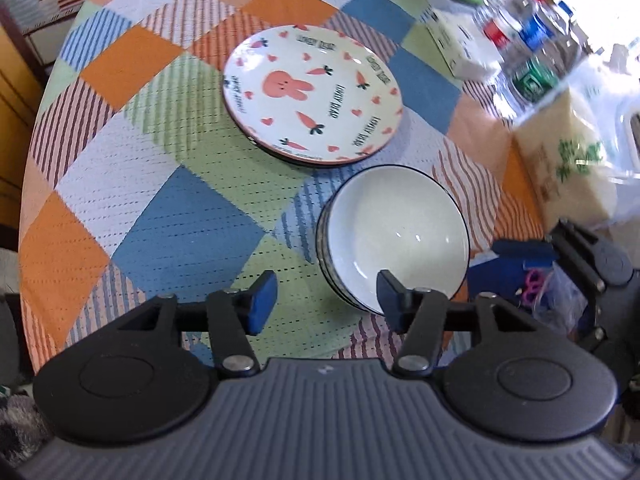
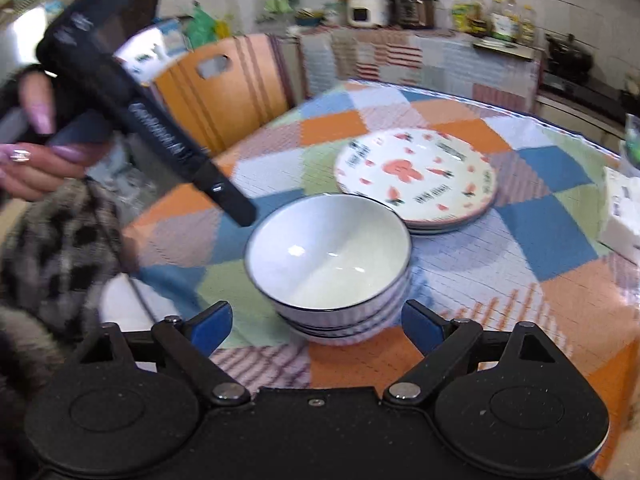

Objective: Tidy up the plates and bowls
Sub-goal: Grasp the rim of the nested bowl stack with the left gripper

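Note:
A stack of white bowls with dark rims (image 1: pixel 394 236) (image 2: pixel 332 256) stands on the patchwork tablecloth near the front. Behind it lies a stack of plates, the top one with a pink rabbit and carrots (image 1: pixel 312 92) (image 2: pixel 416 176). My left gripper (image 1: pixel 326 300) is open and empty above the cloth, just left of the bowls, its right pad over the bowl's near rim. My right gripper (image 2: pixel 316 326) is open and empty, its jaws wide on either side of the bowl stack's near base. The left gripper also shows in the right wrist view (image 2: pixel 240 212), held above and left of the bowls.
Water bottles (image 1: pixel 524 40), a white box (image 1: pixel 456 44) and a tissue pack (image 1: pixel 568 164) crowd the table's right side. A wooden chair (image 2: pixel 224 88) stands at the far left edge. A kitchen counter (image 2: pixel 440 52) runs behind.

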